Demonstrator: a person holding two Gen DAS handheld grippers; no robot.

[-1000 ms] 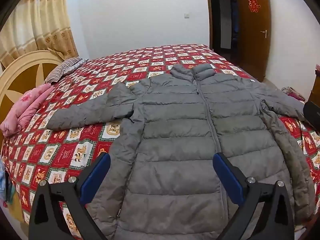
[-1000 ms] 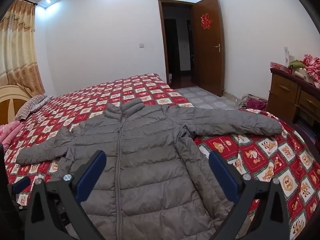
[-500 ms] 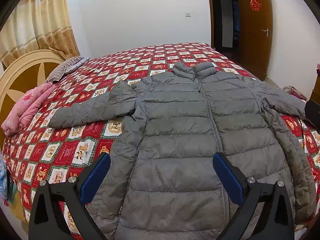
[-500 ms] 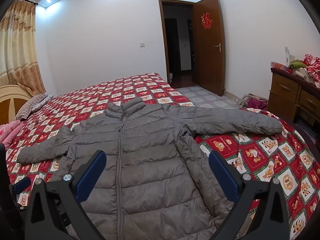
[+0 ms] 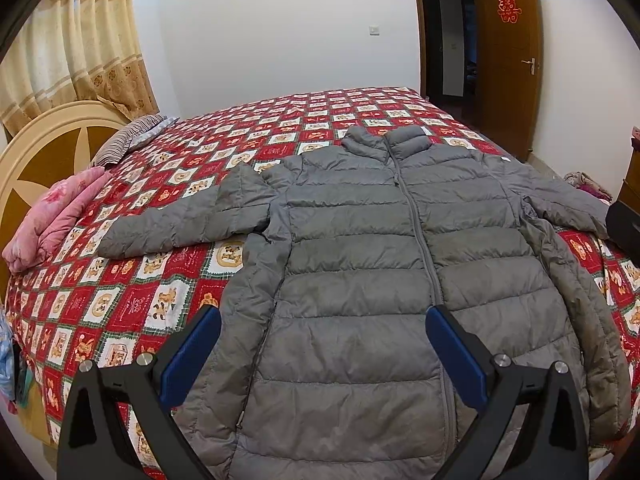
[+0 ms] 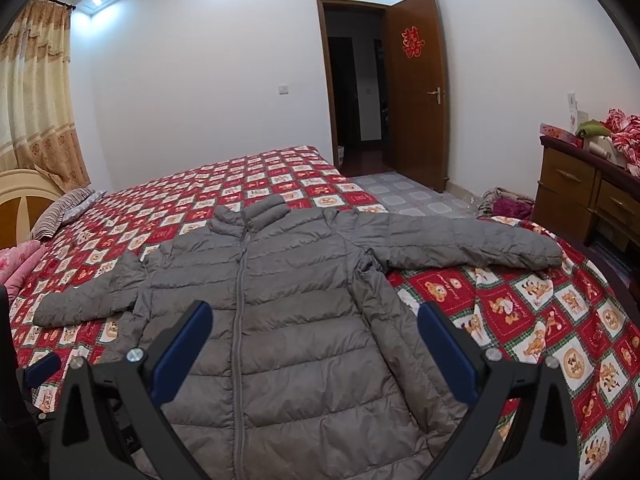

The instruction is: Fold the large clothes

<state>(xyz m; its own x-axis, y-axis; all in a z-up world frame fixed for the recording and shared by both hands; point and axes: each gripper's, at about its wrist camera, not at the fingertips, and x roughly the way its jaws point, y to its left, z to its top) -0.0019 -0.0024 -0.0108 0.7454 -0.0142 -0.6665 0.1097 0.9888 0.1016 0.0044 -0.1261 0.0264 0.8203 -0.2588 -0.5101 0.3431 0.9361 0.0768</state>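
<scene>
The jacket [image 5: 360,280] is grey, quilted and zipped closed. It lies flat, front side up, on the bed [image 5: 160,304], with the collar pointing toward the far wall and the hem at the near edge. Both sleeves extend outward from the shoulders. One sleeve [image 5: 180,220] reaches toward the headboard side. The other sleeve [image 6: 460,244] reaches toward the dresser side and rests on the bedspread near the bed's edge. The zipper [image 6: 240,320] runs straight down the centre of the jacket.

The left gripper [image 5: 320,352] is above the lower half of the jacket. Its jaws are spread wide and it holds nothing. Its blue pads [image 5: 192,356] frame the jacket's lower panels; contact with the fabric cannot be confirmed.

The right gripper [image 6: 316,344] is likewise above the lower half of the jacket, jaws spread wide, nothing between them.

The bedspread is red with a checked cartoon pattern. A pink blanket [image 5: 56,216] and a striped pillow [image 5: 128,138] lie at the headboard [image 5: 36,152], apart from the jacket. A curtain [image 5: 72,48] hangs behind the headboard. A brown door [image 6: 416,92] stands open at the far wall. A wooden dresser [image 6: 580,188] stands beside the bed.
</scene>
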